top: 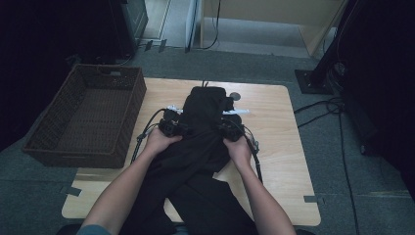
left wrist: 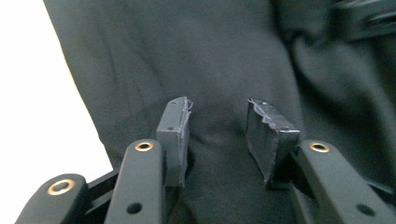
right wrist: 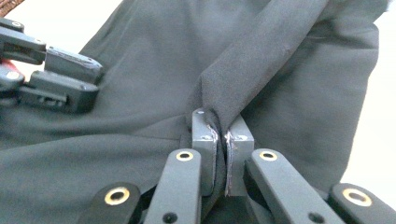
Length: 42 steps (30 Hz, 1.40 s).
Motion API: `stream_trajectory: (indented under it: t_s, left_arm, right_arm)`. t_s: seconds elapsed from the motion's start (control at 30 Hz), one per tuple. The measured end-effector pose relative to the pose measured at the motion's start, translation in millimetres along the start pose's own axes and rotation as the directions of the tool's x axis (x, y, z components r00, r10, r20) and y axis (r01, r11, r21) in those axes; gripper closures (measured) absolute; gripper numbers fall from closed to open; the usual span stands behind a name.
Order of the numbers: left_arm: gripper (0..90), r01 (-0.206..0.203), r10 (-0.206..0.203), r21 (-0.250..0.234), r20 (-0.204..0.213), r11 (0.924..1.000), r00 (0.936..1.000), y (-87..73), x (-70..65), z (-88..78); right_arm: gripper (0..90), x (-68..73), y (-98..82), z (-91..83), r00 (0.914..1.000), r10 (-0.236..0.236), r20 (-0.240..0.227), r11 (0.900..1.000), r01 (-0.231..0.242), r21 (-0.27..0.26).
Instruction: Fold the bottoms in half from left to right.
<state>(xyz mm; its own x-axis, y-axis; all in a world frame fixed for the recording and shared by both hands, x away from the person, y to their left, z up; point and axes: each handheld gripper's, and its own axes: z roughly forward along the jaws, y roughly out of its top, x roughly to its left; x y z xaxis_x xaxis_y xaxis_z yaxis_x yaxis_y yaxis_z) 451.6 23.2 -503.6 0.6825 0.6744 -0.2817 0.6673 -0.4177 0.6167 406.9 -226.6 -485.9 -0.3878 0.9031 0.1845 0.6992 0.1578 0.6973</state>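
The black garment (top: 203, 132) lay soft and floppy on the table (top: 274, 142), so a pinched fold was the best place to hold it. The right gripper (right wrist: 223, 133) had its fingers closed on such a fold, while the left gripper (left wrist: 217, 133) fingers stood open over the cloth. What kind of garment it was stayed hard to tell, because it was so dark and its near end ran off the table.

Light wood worktop (top: 279, 147), rounded corners, on grey carpet floor (top: 342, 196); black garment (top: 205, 127) spread down the middle, hanging over near edge; brown wicker basket (top: 125, 117) overlapping left edge; small round grey disc (top: 235, 96) near far edge.
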Motion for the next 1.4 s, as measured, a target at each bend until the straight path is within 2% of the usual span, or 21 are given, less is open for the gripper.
stream_trajectory:
  t_s: [0.13, 0.3, 0.37, 0.43, 0.47, 0.53, 0.57, 0.67, 0.87, 0.97, 1.0, 1.1, 1.13, 1.17, 1.27, 1.4]
  left_arm:
    - [61.7, 0.006, -0.006, 0.004, -0.02, 1.0, 0.9998, -0.7, 0.4, -1.7]
    - [62.9, 0.004, -0.004, -0.002, -0.045, 1.0, 0.999, -2.2, -2.1, -2.2]
    - [62.6, -0.005, 0.005, 0.005, -0.056, 1.0, 0.9984, -1.9, -3.5, -2.3]
    - [60.8, -0.001, 0.003, 0.019, -0.065, 0.9998, 0.9979, -0.6, -5.3, -3.9]
    - [59.6, 0.003, -0.001, 0.02, -0.057, 0.9998, 0.9984, -0.2, -5.7, -6.1]
    - [59.6, 0.02, -0.02, -0.003, -0.013, 0.9998, 0.9997, 0.7, -7.4, -13.9]
    - [59.6, 0.021, -0.021, -0.02, 0.011, 0.9996, 0.9997, 0.9, -11.0, -19.3]
    - [59.6, -0.015, 0.016, -0.027, 0.021, 0.9995, 0.9997, -1.6, -20.7, -29.0]
    - [58.2, -0.047, 0.048, -0.017, 0.063, 0.9988, 0.9969, -24.1, -37.7, -36.7]
    - [57.9, -0.055, 0.056, -0.013, 0.08, 0.9984, 0.9952, -37.6, -45.8, -40.0]
    - [57.7, -0.065, 0.066, -0.009, 0.073, 0.9978, 0.9952, -41.9, -48.7, -40.6]
    - [57.3, -0.07, 0.068, 0.015, 0.071, 0.9975, 0.9951, -53.7, -54.6, -39.1]
    - [57.3, -0.07, 0.068, 0.015, 0.071, 0.9975, 0.9951, -53.7, -54.6, -39.1]
    - [57.3, -0.073, 0.071, 0.022, 0.069, 0.9971, 0.995, -61.0, -57.8, -36.6]
    - [57.4, -0.068, 0.067, 0.015, 0.049, 0.9976, 0.9965, -64.0, -59.7, -33.8]
    - [59.1, -0.032, 0.032, -0.003, 0.047, 0.9995, 0.9984, -60.9, -55.1, -29.7]
  right_arm:
    - [85.8, -12.6, -9.8, -17.1, 1.0, 0.008, 0.002, 1.0, -0.008, -0.005]
    - [85.0, -24.6, -35.4, -26.2, 0.9988, 0.047, -0.015, 0.999, -0.046, 0.026]
    - [80.5, -24.2, -43.3, -26.9, 0.9985, 0.051, -0.022, 0.998, -0.049, 0.048]
    - [73.5, -25.2, -46.5, -28.7, 0.9979, 0.064, -0.007, 0.996, -0.063, 0.06]
    - [72.7, -25.9, -46.1, -32.6, 0.9978, 0.065, -0.007, 0.997, -0.065, 0.041]
    - [71.3, -22.5, -42.8, -44.4, 0.9982, 0.061, -0.004, 0.998, -0.061, -0.012]
    - [72.3, -19.0, -40.7, -50.2, 0.999, 0.044, -0.004, 0.998, -0.044, -0.042]
    - [75.7, -5.3, -37.2, -59.7, 0.9997, 0.005, -0.023, 0.998, -0.006, -0.063]
    - [75.4, 23.1, -52.6, -49.3, 0.996, -0.035, -0.082, 0.999, 0.033, -0.022]
    - [73.7, 35.3, -64.4, -41.9, 0.9937, -0.068, -0.089, 0.997, 0.07, 0.015]
    - [73.2, 37.7, -67.4, -40.0, 0.993, -0.076, -0.09, 0.997, 0.078, 0.024]
    - [73.3, 39.9, -73.2, -33.1, 0.9928, -0.089, -0.08, 0.993, 0.095, 0.064]
    - [73.6, 39.6, -74.8, -31.3, 0.9916, -0.102, -0.08, 0.993, 0.106, 0.051]
    - [73.5, 39.5, -74.5, -30.8, 0.992, -0.101, -0.075, 0.993, 0.105, 0.05]
    - [73.9, 39.9, -72.6, -28.8, 0.9906, -0.12, -0.064, 0.991, 0.124, 0.049]
    - [74.9, 37.2, -65.1, -21.7, 0.9898, -0.133, -0.051, 0.99, 0.135, 0.046]
